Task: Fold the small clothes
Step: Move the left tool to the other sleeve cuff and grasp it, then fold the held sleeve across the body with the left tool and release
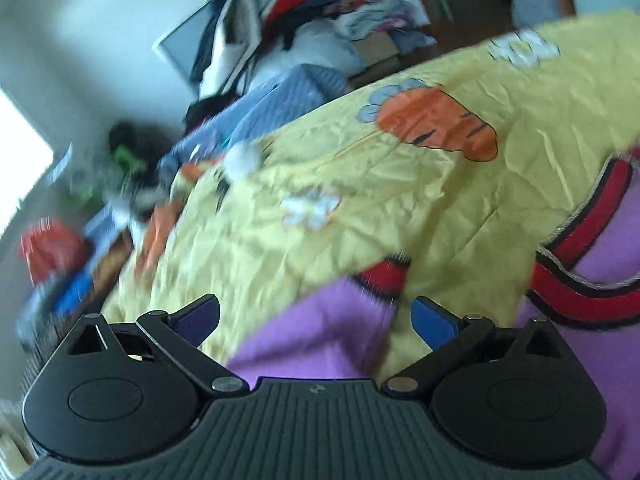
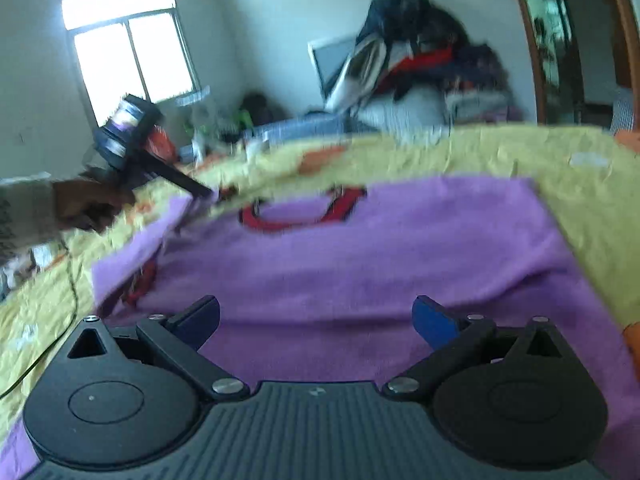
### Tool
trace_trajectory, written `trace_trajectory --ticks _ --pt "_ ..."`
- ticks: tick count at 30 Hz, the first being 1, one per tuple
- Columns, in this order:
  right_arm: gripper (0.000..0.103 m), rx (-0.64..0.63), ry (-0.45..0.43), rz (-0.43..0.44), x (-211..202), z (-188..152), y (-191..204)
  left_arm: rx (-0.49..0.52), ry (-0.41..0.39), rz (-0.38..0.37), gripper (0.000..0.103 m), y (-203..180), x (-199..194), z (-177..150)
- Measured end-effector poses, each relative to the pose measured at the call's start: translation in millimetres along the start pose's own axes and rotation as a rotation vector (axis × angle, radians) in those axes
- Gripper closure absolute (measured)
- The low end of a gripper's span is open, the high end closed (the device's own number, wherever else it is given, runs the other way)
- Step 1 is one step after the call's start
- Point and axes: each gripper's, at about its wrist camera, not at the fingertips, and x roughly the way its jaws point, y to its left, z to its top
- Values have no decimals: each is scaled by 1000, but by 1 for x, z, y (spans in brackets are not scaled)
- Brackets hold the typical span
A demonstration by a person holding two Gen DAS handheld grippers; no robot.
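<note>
A small purple garment [image 2: 380,264] with red and black trim at the neck [image 2: 304,212] lies flat on a yellow bedspread [image 2: 580,196]. My right gripper [image 2: 316,320] is open and empty, just above the garment's near part. My left gripper [image 1: 316,320] is open and empty over a purple sleeve or shoulder edge [image 1: 312,340] near the red trim [image 1: 580,296]. In the right wrist view the left gripper [image 2: 200,192] sits at the garment's far left corner, held by a hand. The frames are blurred.
The yellow bedspread [image 1: 360,208] has carrot and flower prints. A pile of clothes [image 2: 420,76] and a blue folded cloth [image 1: 280,96] lie at the far side of the bed. A window [image 2: 128,48] is at the left; a black cable [image 2: 68,300] trails over the bed.
</note>
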Motion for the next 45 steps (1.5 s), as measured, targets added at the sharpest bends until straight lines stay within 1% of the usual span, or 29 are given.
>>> trace_trajectory --ticks 2,3,4,5,6,7,10,11,12,13,15,17,19,21,22,24,26,28,30,31,33,35,38,39,40,41,45 --pt "0 7 19 -10 5 0 0 76 12 47 11 -18 13 6" --pt "0 5 19 -12 6 0 0 103 26 51 15 -26 21 8" --pt "0 3 20 -8 6 0 1 120 43 51 28 -32 29 8" --pt "0 0 22 -9 7 0 2 106 39 58 52 -34 33 6" --pt "0 -2 19 -13 7 0 2 61 58 45 67 -29 38 7" --pt "0 -2 13 -12 6 -1 2 -5 91 25 90 -21 42 6" --pt "0 8 3 -28 5 -2 0 -244 88 -92 91 17 36 -10" --pt "0 11 4 -26 6 -1 -1 -311 86 -111 91 30 33 -16" --pt "0 14 3 -27 6 -1 -1 -397 74 -134 91 48 27 -25" --pt "0 18 4 -34 7 -1 -2 -492 46 -170 91 68 17 -37" --pt "0 25 16 -34 9 0 -4 -613 5 -192 91 102 -7 -58" --pt "0 26 16 -32 10 0 -4 -728 -46 -226 92 139 -37 -89" --pt "0 22 20 -30 11 0 -4 -847 -88 -255 92 174 -75 -128" --pt "0 20 25 -34 12 0 -4 -950 -137 -305 93 202 -115 -174" --pt "0 19 29 -31 12 0 -4 -1010 -164 -331 93 213 -139 -205" --pt "0 14 37 -24 13 1 -3 -1074 -172 -339 93 226 -173 -246" --pt "0 6 40 -22 14 0 -2 -1171 -198 -368 95 235 -208 -298" --pt "0 -1 56 -6 16 0 -1 -1248 -193 -333 95 240 -237 -347" --pt "0 -4 66 -11 17 0 0 -1345 -207 -327 95 243 -260 -400" --pt "0 -5 80 0 19 0 0 -1387 -213 -319 95 244 -270 -423" --pt "0 -8 111 15 24 0 1 -1443 -200 -290 96 249 -283 -461" --pt "0 -7 128 11 26 0 1 -1478 -198 -265 96 253 -297 -495" --pt "0 -2 150 13 29 -1 1 -1486 -187 -218 96 253 -315 -533" --pt "0 -1 152 11 30 -1 0 -1510 -193 -231 96 251 -319 -545" --pt "0 -3 155 11 30 -1 1 -1517 -193 -227 96 248 -323 -553" --pt "0 -7 159 12 31 -1 1 -1526 -174 -218 96 242 -323 -562" --pt "0 -26 179 6 33 -2 4 -1582 -115 -260 96 217 -310 -586"
